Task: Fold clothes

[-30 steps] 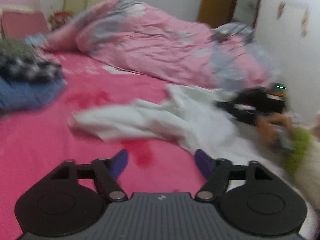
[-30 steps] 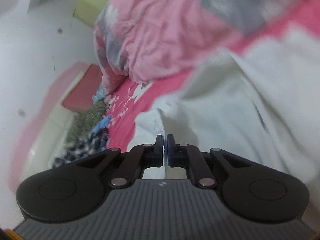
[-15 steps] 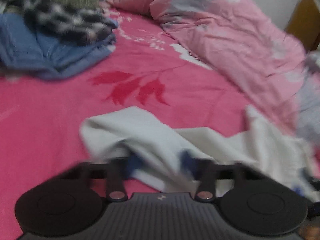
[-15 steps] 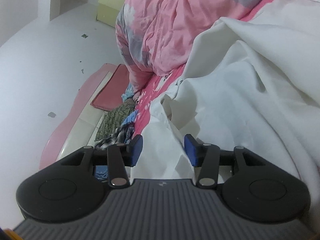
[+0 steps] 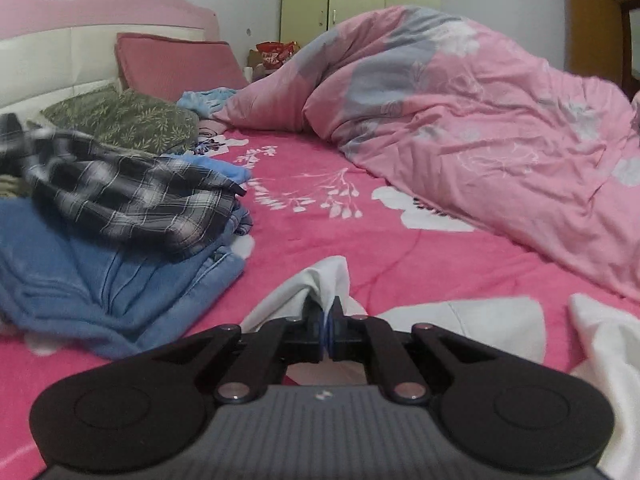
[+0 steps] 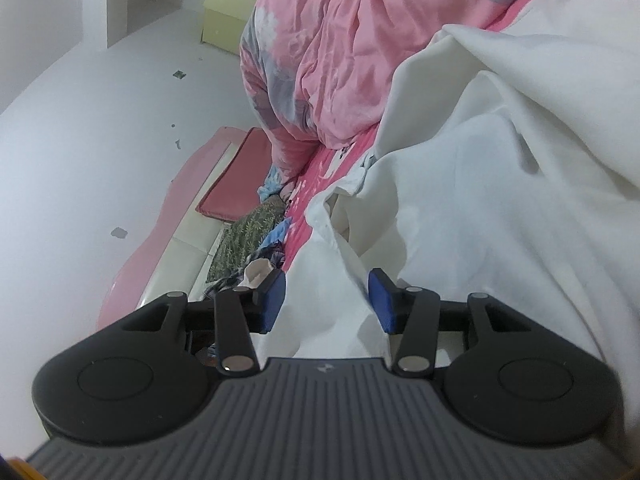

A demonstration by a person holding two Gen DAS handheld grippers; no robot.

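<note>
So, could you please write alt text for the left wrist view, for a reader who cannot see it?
The left gripper is shut on a corner of a white garment lying on a pink floral bedsheet. To the left, a plaid shirt rests on folded blue clothes; a rumpled pink duvet lies behind to the right.

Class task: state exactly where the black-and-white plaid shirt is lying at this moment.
In the left wrist view, the plaid shirt lies at the left on top of the blue folded clothes, in front of the green leaf-print pillow.
</note>
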